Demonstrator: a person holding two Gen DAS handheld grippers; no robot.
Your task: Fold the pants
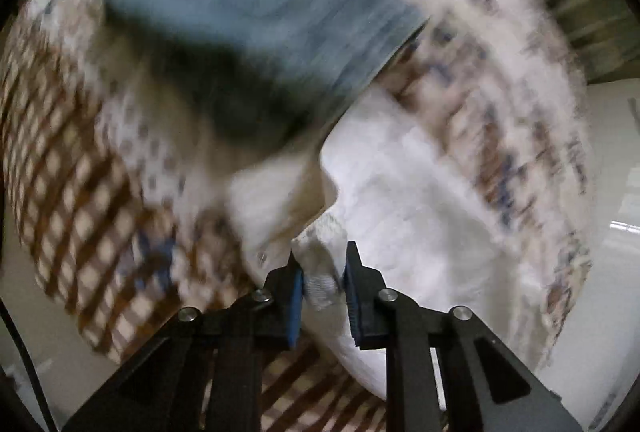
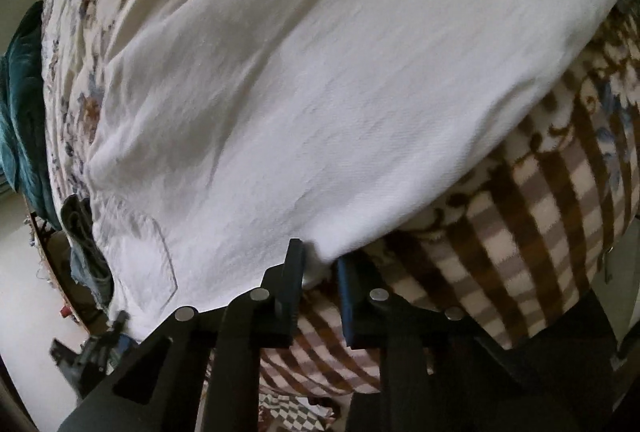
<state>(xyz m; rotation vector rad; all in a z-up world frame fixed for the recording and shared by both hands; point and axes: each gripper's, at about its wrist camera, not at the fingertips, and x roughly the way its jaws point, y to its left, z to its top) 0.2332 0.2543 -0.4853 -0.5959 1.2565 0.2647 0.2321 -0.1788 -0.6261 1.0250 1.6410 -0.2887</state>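
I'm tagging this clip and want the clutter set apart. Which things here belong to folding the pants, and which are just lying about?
Job:
white pants
left gripper, shut on the pants' edge
right gripper, shut on the pants' corner

Lying about:
blue garment
checked blanket underneath
teal cloth

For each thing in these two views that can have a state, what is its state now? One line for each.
White pants: spread out on the blanket, creased, back pocket facing up.
Left hand-held gripper: shut on a corner of the white pants.
Right hand-held gripper: shut on the pants' edge.
Checked blanket: lying flat under the pants.
Blue garment: lying on the blanket, blurred.
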